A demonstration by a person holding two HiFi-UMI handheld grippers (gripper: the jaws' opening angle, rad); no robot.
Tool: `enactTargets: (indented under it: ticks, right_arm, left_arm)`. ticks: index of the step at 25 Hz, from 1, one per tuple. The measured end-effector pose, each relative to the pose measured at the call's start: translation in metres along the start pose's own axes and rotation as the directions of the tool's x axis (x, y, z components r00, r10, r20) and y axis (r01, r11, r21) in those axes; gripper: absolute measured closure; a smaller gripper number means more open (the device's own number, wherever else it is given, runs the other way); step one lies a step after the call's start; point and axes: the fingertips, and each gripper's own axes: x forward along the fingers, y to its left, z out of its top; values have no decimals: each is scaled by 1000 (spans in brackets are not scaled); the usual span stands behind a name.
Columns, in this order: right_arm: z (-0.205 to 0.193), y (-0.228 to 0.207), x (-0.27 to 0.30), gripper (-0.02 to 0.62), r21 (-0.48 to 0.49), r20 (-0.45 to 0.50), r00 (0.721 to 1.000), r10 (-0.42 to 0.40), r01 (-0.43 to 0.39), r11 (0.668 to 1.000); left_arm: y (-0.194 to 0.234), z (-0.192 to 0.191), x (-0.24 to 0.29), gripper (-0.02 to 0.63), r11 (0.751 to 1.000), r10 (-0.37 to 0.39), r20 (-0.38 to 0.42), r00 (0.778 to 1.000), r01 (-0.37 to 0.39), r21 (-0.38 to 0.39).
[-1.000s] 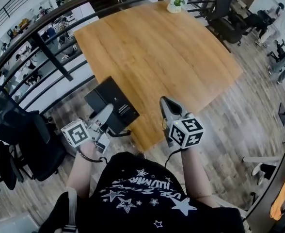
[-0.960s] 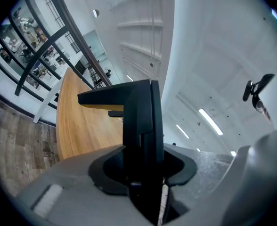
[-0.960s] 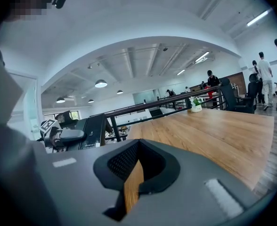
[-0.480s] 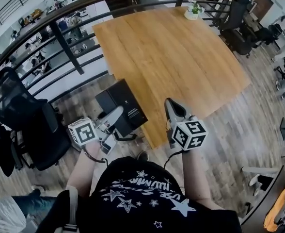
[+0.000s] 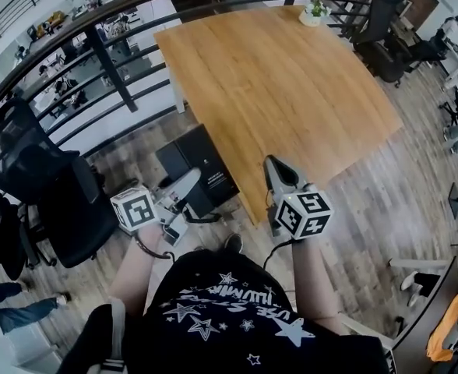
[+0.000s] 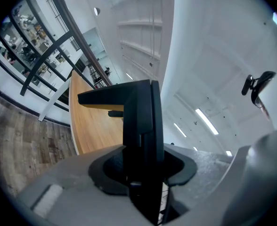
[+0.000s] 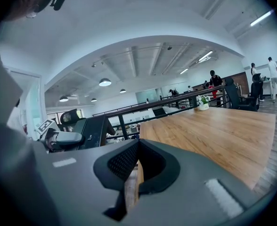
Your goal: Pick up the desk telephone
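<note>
Head view, from the left: a black office chair [image 5: 54, 209] stands on the plank floor [image 5: 385, 201], with a dark railing [image 5: 104, 57] running behind it. Next comes the left claw [image 5: 188, 184], its marker cube nearest the person, reaching forward and to the right. It is pinching the desk telephone [image 5: 202, 164], a flat black box that lies clear of the surface [image 5: 283, 84], just left of its near corner and over the floor. In the left gripper view the telephone stands as a tall dark slab right in the throat of the claw. Both jaws press against it, and the wood top shows beyond it.

The surface is a broad, bare wooden top, and its near corner points toward the person. Just right of that corner is the right claw [image 5: 276, 167], aimed forward over the surface's near edge. The right gripper view shows its jaws pressed together with nothing between them, only a thin slit, and the wood top stretches ahead of them.

A small potted plant [image 5: 316, 11] sits at the far edge of the surface. Dark office chairs [image 5: 385, 33] stand well apart from the claws, beyond the surface's right side. At the bottom of the head view is the person's black shirt [image 5: 221, 310] with white stars.
</note>
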Motion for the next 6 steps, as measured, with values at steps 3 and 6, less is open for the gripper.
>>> enactTargets:
  ticks: [3,6]
  right_arm:
    - [-4,5,-5,595,0,2,1000,-9,9,1000]
    - [-8,13,-9,595,0,4,1000,-16,16,1000]
  left_arm:
    - [2,-3,-6,431,1000,-3,-3,1000,3,-8]
    - [1,-2,-15,431,1000,-7,1,1000,7,-14]
